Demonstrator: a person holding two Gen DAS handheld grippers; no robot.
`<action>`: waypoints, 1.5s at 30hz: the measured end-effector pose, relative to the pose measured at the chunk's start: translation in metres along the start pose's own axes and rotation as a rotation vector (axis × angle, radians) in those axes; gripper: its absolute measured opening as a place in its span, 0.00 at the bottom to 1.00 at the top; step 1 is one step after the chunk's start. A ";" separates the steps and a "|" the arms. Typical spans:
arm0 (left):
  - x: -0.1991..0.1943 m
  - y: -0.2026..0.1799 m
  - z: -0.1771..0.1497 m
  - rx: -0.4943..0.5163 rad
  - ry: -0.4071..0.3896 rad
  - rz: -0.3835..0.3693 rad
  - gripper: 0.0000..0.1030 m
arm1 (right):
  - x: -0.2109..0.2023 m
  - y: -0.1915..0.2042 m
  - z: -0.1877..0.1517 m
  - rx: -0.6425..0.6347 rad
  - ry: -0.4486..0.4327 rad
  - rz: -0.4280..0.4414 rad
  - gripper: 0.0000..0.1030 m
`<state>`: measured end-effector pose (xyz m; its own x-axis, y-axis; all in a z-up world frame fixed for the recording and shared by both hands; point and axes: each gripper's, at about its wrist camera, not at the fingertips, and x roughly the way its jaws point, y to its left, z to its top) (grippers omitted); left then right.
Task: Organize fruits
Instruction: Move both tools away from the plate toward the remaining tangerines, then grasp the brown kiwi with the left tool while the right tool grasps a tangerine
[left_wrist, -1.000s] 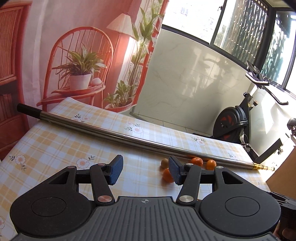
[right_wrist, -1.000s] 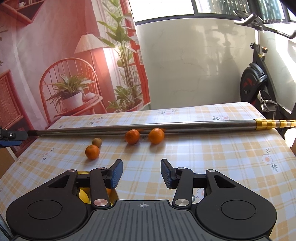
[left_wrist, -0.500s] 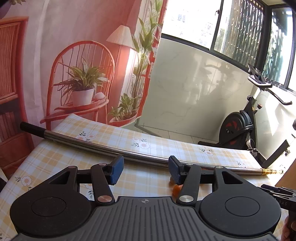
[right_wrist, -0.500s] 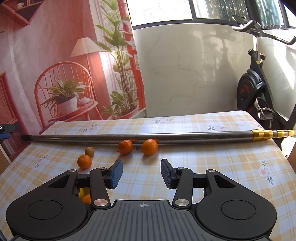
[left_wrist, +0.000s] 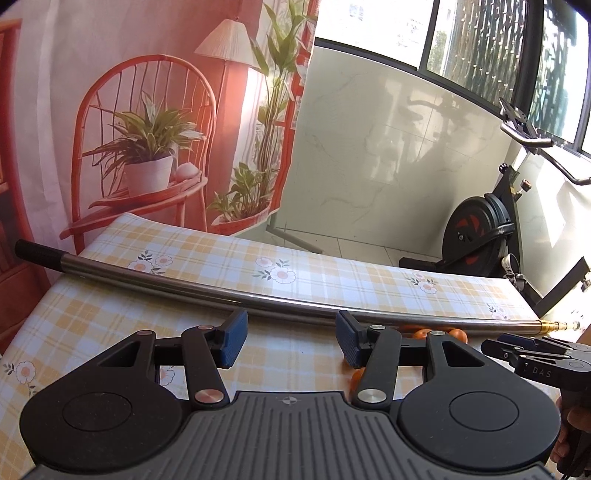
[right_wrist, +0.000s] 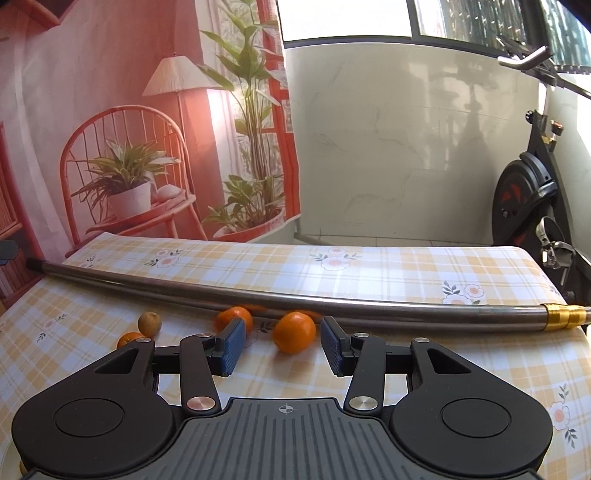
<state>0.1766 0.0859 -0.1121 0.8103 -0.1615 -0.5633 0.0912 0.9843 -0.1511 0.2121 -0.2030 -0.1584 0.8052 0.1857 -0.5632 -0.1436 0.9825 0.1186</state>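
Checked floral tablecloth (right_wrist: 369, 273) is covering the table, with a long steel pole (right_wrist: 332, 308) lying across it in front of a printed backdrop and an exercise bike (right_wrist: 532, 206). I am holding the right gripper (right_wrist: 282, 345) low over the cloth, its jaws spread and gripping nothing, lining up on the nearest mandarin (right_wrist: 295, 331), which is sitting just beyond the fingertips and just beside the pole. I am judging this as the approach step of a pick. A second mandarin (right_wrist: 232, 318) is lying to its left, a small greenish-brown fruit (right_wrist: 149, 323) further left, and another mandarin (right_wrist: 129, 339) is showing partly behind my left finger. I am keeping the left gripper (left_wrist: 291, 343) spread and empty as well, over bare cloth. The next move is calling for a short advance until the pads bracket the mandarin, then closing gently so it is not rolling against the pole. No basket or bowl is showing in either view, so I cannot tell where the fruit is going.
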 end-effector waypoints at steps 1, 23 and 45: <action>0.003 -0.001 -0.001 0.000 0.007 -0.002 0.53 | 0.005 0.000 0.001 0.001 0.007 0.013 0.41; 0.056 -0.010 -0.009 0.008 0.143 -0.078 0.50 | 0.094 0.046 0.011 -0.180 0.136 0.101 0.41; 0.152 -0.026 0.000 -0.177 0.343 -0.122 0.46 | 0.050 0.024 0.000 -0.012 0.082 0.089 0.33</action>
<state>0.2974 0.0361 -0.1943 0.5564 -0.3205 -0.7666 0.0493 0.9337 -0.3546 0.2488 -0.1703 -0.1838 0.7393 0.2721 -0.6160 -0.2197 0.9621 0.1612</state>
